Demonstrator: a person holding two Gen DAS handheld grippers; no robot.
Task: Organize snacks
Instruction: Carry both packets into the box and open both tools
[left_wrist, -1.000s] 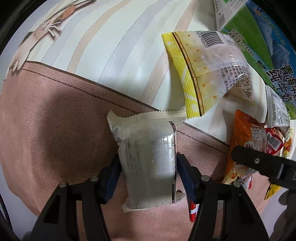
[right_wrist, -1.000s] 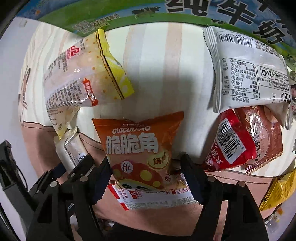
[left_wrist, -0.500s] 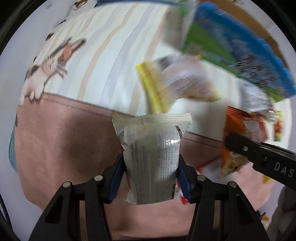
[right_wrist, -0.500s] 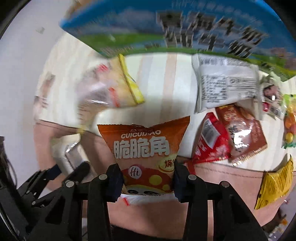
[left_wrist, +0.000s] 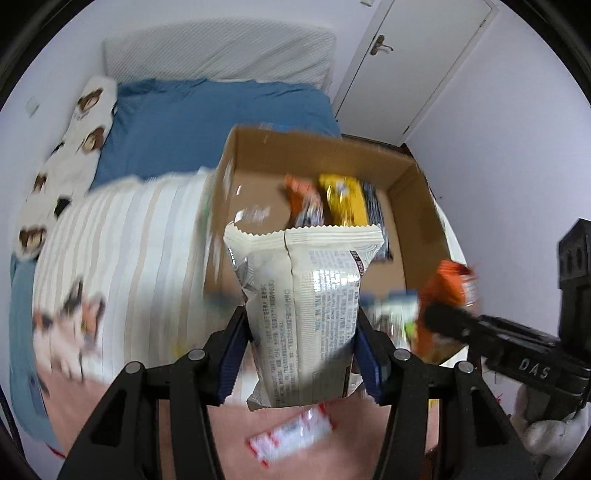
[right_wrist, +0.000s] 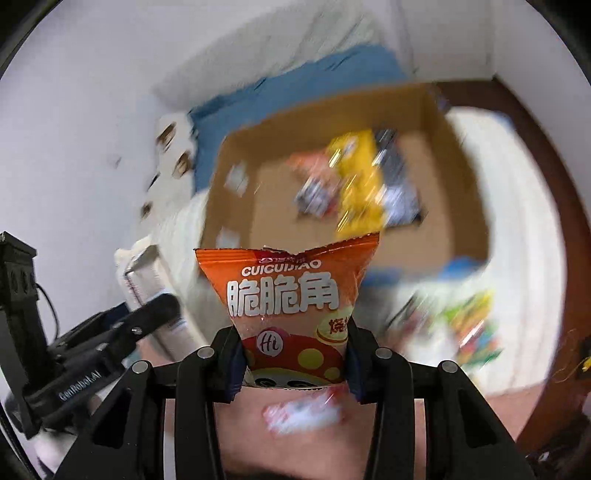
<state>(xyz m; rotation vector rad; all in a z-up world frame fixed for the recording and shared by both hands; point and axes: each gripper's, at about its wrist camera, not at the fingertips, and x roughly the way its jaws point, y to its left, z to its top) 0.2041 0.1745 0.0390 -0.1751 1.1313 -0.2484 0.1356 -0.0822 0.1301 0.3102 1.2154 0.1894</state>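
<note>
The left gripper is clamped on a cream packet, its blue pads pressing the packet's two sides; the jaws closed further on it within the last second. The packet stands upright in the jaws, crimped top edge up, back seam and small print toward the camera. The right gripper is clamped on an orange bag, which flares out above the pads and is pinched narrow between them.

Both snacks hang in the air over a bed. Beyond them sits an open cardboard box, its near wall just behind the cream packet's top edge in the left view. In the box lie a yellow packet, an orange packet beside it and a dark packet on the other side; all are blurred.

A striped blanket with animal prints covers the bed near the box, and a blue sheet lies farther off. Below the grippers a red-and-white wrapper lies on a pinkish part of the bedding. In the right view, more snacks lie in a blurred colourful heap on the bedding beside the box. A white door stands in the wall behind.
</note>
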